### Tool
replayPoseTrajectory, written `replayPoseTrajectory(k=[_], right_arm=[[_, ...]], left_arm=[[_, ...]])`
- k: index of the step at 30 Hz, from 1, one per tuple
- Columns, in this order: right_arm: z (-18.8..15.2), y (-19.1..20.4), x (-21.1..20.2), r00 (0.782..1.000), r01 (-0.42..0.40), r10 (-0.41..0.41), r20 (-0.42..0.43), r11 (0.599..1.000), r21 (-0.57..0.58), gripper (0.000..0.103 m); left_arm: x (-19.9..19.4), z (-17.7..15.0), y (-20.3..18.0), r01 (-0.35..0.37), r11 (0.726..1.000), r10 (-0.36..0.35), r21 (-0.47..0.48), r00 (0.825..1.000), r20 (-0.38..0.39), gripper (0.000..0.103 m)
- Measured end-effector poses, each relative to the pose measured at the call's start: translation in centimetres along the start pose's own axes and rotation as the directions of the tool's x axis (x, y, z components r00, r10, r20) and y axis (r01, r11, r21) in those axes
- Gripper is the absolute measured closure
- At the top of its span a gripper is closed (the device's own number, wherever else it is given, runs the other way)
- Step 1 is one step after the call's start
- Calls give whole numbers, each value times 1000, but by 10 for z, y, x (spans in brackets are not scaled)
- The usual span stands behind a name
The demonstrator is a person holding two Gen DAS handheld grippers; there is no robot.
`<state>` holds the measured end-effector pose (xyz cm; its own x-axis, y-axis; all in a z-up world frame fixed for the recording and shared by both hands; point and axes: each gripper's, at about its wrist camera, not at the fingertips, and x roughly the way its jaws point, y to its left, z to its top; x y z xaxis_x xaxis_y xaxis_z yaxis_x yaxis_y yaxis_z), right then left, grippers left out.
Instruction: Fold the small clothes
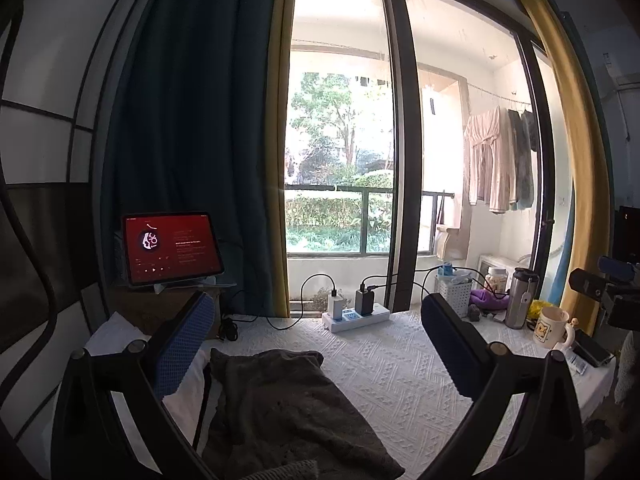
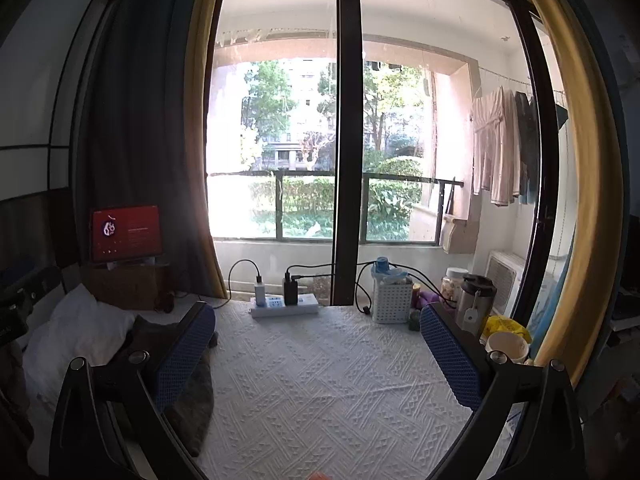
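**Grey garment left lying, both grippers empty**

The crumpled dark grey cloth garment [image 1: 292, 408] was seen lying on the white textured table cover [image 1: 400, 364], possibly overlapping a white pillow [image 2: 76, 332]. The left gripper [image 1: 316, 344] and right gripper [image 2: 320, 348] were held spread, nothing grasped.

Bare quilt [image 2: 320, 380] ahead; power strip [image 2: 285, 306] probably blocks beyond
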<state>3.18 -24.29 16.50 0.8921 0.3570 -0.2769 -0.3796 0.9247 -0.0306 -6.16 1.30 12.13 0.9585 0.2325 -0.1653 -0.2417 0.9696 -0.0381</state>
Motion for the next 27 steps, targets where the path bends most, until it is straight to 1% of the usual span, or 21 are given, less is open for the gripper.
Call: replayPoseTrajectory(k=[4,11,18,27], right_arm=[[-4,1,8,1000,2,-2,-23,1000,-1,0],[-6,-1,10,999,-2,2,-34,1000,-2,0],[-5,-1,8,999,-6,6,-31,1000,2,0],[-6,-1,7,999,-12,12,-32,1000,9,0]], left_arm=[[3,-1,2,8,1000,-8,-1,1000,-15,1],[5,-2,1,21,1000,-21,-5,999,-32,1],[3,-1,0,32,999,-32,-11,999,-23,1],[3,-2,-2,27,1000,-27,-2,999,-24,1]])
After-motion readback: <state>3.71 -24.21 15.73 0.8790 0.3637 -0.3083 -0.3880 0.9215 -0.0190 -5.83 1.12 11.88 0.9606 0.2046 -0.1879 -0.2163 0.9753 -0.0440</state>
